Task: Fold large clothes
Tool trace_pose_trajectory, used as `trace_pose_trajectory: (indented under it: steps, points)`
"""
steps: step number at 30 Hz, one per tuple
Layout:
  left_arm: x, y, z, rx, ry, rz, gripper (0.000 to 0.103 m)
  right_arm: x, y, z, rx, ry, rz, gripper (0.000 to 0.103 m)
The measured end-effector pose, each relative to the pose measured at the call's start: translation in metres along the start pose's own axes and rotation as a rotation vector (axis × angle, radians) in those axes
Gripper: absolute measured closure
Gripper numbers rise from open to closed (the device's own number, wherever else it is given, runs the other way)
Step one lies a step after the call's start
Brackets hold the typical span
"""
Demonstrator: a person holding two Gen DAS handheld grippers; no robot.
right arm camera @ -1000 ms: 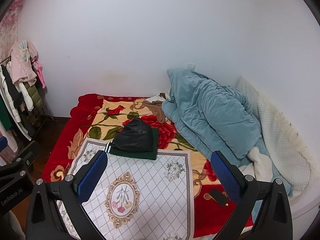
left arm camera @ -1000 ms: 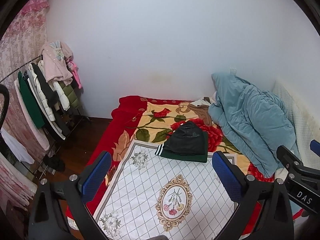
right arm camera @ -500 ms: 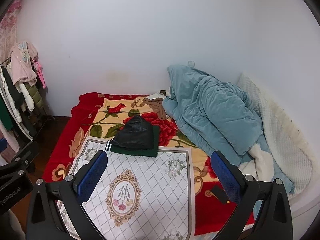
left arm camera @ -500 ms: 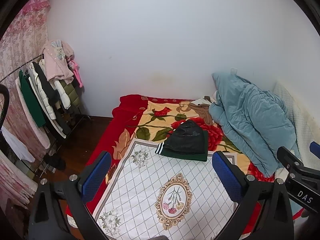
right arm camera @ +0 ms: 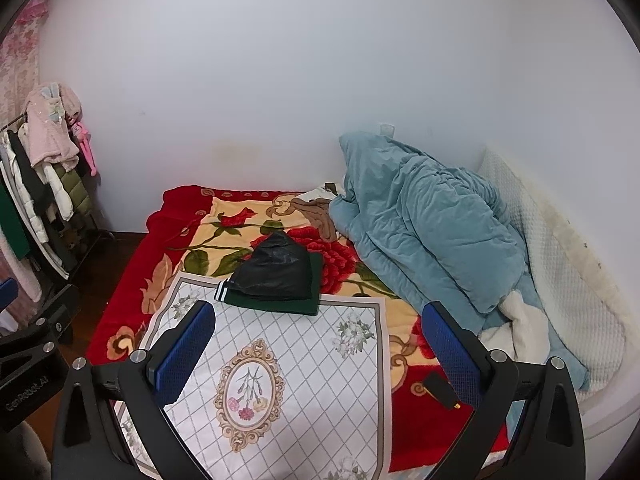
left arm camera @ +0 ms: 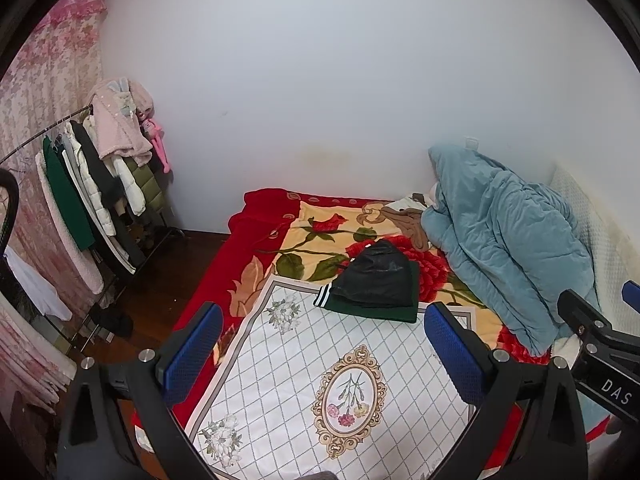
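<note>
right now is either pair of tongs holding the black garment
No: the black garment lies folded on the green one on the bed, and both the left tongs and right tongs are open and empty, well short of it.

The bed (left arm camera: pixel 256 216) was covered by a red floral blanket (left arm camera: pixel 320 236), over whose near half lay a white lattice-patterned cloth (left arm camera: pixel 320 360). A folded dark green garment (left arm camera: pixel 372 308) with a black garment (left arm camera: pixel 376 276) on top rested at the cloth's far edge. A blue quilt (left arm camera: pixel 504 240) was heaped along the right side, and a small black object (right arm camera: pixel 440 390) lay on the blanket near the cloth's right edge.
</note>
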State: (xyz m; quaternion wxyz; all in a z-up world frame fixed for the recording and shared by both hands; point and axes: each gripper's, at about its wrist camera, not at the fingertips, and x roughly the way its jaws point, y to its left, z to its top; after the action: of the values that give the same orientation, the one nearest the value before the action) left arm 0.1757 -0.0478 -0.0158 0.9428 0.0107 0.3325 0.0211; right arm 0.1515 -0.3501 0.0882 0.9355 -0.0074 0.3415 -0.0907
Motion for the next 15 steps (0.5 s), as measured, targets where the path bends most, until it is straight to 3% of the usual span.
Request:
trace_pose_trajectory:
  steps: [15]
  points:
    - [-0.004, 0.007, -0.001, -0.009, -0.006, 0.009, 0.0, -0.011, 0.005, -0.002, -0.004, -0.011, 0.004, 0.0]
